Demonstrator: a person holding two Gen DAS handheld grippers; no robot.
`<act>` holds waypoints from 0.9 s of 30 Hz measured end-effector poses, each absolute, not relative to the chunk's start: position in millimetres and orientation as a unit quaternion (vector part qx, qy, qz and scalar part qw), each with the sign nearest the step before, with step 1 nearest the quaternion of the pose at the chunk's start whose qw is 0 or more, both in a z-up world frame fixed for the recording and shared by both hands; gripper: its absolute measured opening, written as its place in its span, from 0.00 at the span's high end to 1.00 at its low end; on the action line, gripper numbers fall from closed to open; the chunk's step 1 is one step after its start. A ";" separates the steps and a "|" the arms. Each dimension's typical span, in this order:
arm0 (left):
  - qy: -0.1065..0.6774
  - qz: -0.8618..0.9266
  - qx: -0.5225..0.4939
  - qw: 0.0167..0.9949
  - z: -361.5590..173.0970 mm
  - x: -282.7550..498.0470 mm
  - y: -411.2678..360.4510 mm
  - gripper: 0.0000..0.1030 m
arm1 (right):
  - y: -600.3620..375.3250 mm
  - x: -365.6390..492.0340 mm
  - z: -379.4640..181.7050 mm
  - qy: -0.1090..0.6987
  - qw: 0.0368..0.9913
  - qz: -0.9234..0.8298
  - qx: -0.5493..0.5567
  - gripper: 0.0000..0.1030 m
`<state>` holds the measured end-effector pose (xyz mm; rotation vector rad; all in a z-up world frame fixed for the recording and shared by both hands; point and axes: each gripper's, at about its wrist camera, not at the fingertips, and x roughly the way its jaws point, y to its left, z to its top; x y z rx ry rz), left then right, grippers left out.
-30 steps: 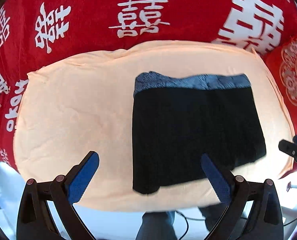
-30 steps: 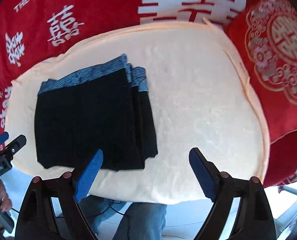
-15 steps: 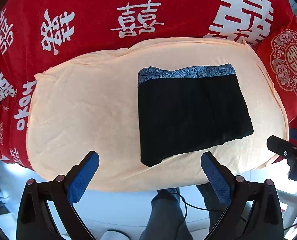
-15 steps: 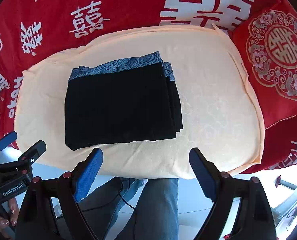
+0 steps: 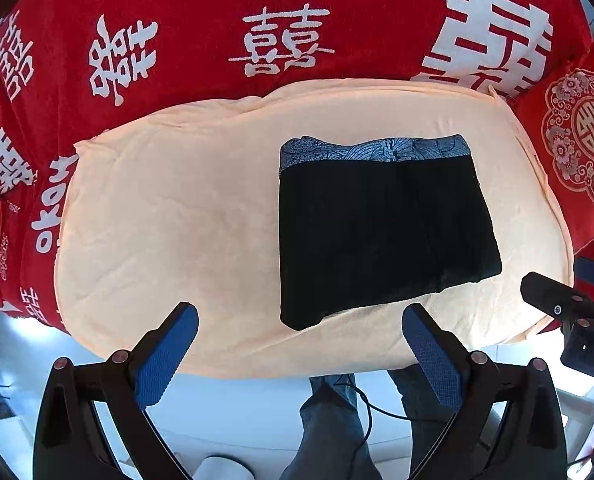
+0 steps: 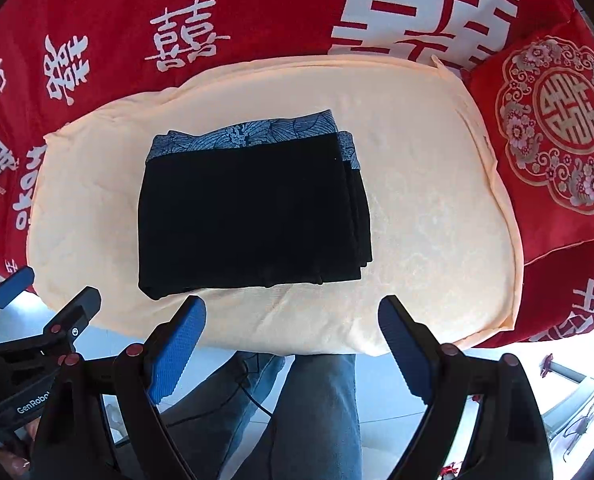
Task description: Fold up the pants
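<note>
Now, through the left wrist camera, I am looking down on the pants, folded into a thick black rectangle with a blue-grey patterned waistband along the far edge. They are lying flat on a peach cloth, soft and faintly creased, which is covering a rounded pad on a red cover printed with white characters. My left gripper is hanging above the near edge of the peach cloth with its black arms spread and its blue ribbed pads wide apart, nothing between them. At the right edge of this view I am seeing part of the right gripper as a black tip only.

Through the right wrist camera, I am seeing the pants from the other side, and here the stepped layers of the fold are showing along their right edge, which the left view is hiding. A red cushion with a round gold-and-white floral emblem is sitting beside the peach cloth. My right gripper is released, its pads standing well apart over the person's jeans. The left gripper is showing at the lower left, also spread.
</note>
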<state>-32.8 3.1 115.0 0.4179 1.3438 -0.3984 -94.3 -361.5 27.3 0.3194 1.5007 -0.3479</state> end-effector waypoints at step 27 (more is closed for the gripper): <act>0.602 -0.195 0.197 0.749 124.3 -39.5 -1.4 0.01 | -350.8 -101.1 36.2 0.667 0.713 -0.169 0.134 0.12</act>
